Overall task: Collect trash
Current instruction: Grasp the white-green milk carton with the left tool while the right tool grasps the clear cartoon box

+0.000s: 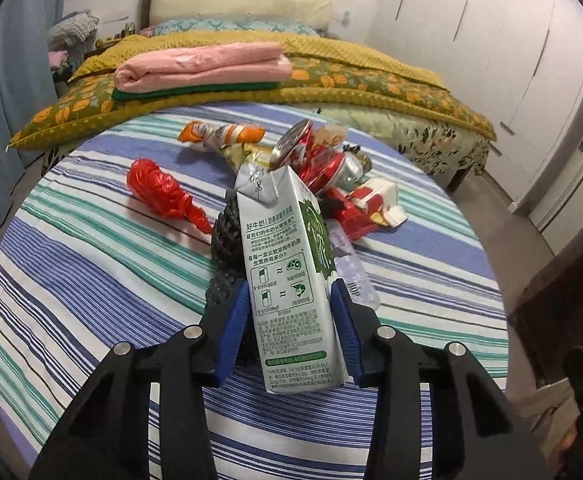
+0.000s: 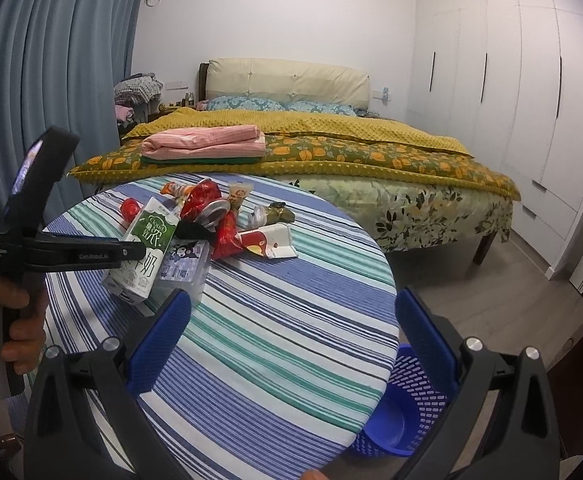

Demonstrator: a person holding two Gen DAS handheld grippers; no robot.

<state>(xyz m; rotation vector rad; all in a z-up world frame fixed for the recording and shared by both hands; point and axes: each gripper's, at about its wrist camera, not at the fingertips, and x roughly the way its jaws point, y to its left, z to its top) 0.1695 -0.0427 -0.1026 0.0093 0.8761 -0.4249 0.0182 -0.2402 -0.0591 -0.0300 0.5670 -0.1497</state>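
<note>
My left gripper (image 1: 291,300) is shut on a green and white milk carton (image 1: 287,272), held tilted just above the striped round table (image 1: 91,280). In the right wrist view the carton (image 2: 147,248) and the left gripper (image 2: 135,254) are at the left. Behind the carton lies a trash pile: a red crumpled bag (image 1: 159,192), an orange wrapper (image 1: 219,134), a crushed red can (image 1: 303,152), a red and white box (image 1: 371,204), a black net (image 1: 227,240), a clear plastic pack (image 2: 183,268). My right gripper (image 2: 291,324) is open and empty over the table's near edge.
A blue perforated waste basket (image 2: 403,404) stands on the floor below the table's right edge. A bed (image 2: 331,148) with folded pink and green cloths (image 2: 203,142) is behind the table. Blue curtains (image 2: 51,80) hang at the left, white wardrobes (image 2: 531,80) at the right.
</note>
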